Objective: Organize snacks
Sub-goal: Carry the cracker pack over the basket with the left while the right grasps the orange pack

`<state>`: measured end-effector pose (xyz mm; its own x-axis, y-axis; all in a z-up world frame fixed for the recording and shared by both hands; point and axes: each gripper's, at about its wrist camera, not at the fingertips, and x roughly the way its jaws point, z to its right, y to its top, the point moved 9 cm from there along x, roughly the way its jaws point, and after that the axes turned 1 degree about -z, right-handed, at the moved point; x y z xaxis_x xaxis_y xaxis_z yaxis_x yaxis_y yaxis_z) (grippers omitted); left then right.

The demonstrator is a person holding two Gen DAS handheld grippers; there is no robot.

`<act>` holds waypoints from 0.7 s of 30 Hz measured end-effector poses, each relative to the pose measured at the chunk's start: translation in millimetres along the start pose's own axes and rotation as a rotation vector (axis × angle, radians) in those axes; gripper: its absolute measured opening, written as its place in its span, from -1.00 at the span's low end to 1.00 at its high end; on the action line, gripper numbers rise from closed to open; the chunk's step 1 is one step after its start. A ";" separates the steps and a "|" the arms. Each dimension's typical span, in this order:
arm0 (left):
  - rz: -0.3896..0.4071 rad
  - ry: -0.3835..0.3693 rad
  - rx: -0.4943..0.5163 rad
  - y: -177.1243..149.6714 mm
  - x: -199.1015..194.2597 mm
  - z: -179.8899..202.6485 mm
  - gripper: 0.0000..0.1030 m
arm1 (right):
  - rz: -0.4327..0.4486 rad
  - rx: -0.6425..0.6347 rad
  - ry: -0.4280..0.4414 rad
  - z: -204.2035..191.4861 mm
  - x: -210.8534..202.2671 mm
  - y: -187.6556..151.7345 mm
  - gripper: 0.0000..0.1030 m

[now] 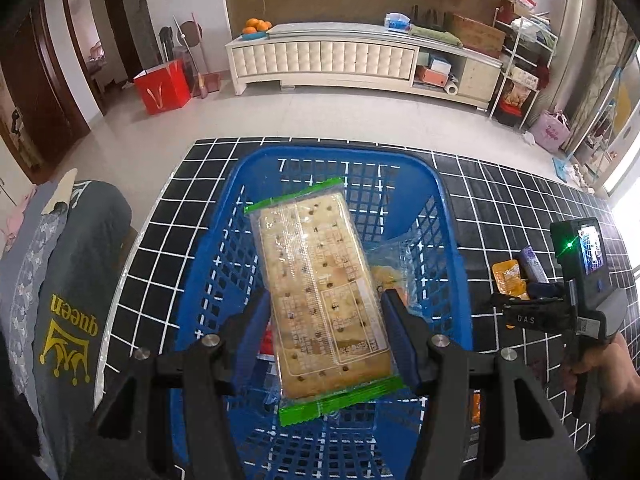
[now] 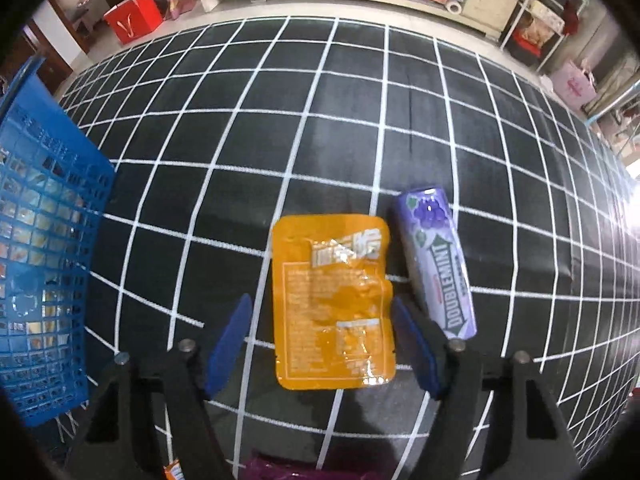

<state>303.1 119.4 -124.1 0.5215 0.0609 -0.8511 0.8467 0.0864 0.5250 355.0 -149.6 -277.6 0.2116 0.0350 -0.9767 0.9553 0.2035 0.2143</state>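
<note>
L gripper [image 1: 326, 320] holds a cracker pack [image 1: 320, 280] over the blue basket [image 1: 448, 216] on the grid cloth [image 2: 360, 100], while R gripper [image 2: 320, 344], jaws wide, straddles an orange pouch [image 2: 332, 300] beside a gum pack [image 2: 436, 260].

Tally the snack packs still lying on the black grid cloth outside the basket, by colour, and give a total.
Orange: 1, the orange sachet, between the open fingers of the right gripper.
Purple: 1, the purple Doublemint pack, beside it.
Total: 2 whole packs in view; packaging cut off at the bottom edge of the right wrist view is not counted.
</note>
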 end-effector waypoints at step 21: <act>0.016 -0.107 -0.024 -12.8 -30.3 2.2 0.06 | 0.029 -0.032 0.110 -26.3 -42.0 -30.4 -0.79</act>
<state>276.8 114.3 -105.0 0.5441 -0.0441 -0.8379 0.8362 0.1100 0.5373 311.6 -131.6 -243.3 0.2138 0.1480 -0.9656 0.9416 0.2319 0.2440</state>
